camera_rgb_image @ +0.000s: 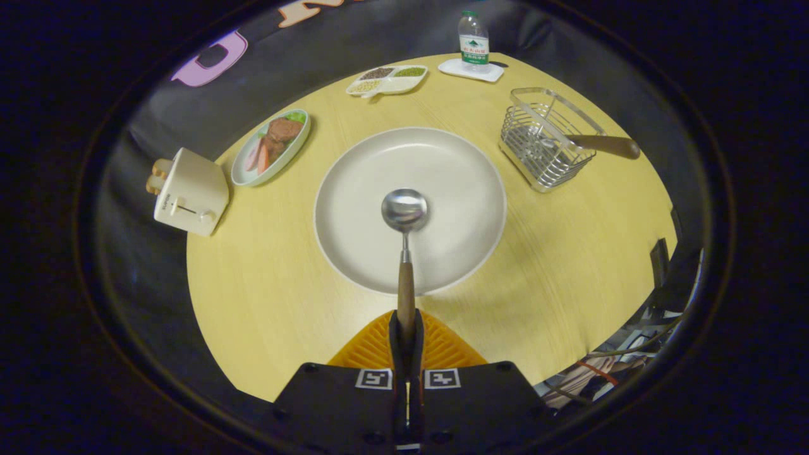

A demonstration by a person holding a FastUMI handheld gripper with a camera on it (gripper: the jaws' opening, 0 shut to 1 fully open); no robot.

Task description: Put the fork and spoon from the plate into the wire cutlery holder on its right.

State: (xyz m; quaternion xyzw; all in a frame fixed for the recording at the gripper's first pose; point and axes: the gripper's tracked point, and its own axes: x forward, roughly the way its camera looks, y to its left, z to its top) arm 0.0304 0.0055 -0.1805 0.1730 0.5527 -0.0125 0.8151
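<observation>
We judge task half done: fork point(600, 145) already in wire holder point(547, 140), far right of plate point(455, 170). Our tool point(406, 335) clamps spoon point(405, 218) by handle, bowl over plate. Left: carry spoon right into holder.

A round wooden table point(556, 265) bears a plate point(468, 189), wire holder point(543, 142), toaster point(189, 193) and food dishes point(387, 80).

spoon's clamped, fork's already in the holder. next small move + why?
Probably lift and swing right toward the wire cutlery holder. The gripper is shut on the spoon by its wooden handle, bowl out over the plate. The holder stands beyond the plate to the right, with a wooden handle sticking out of it.
</observation>
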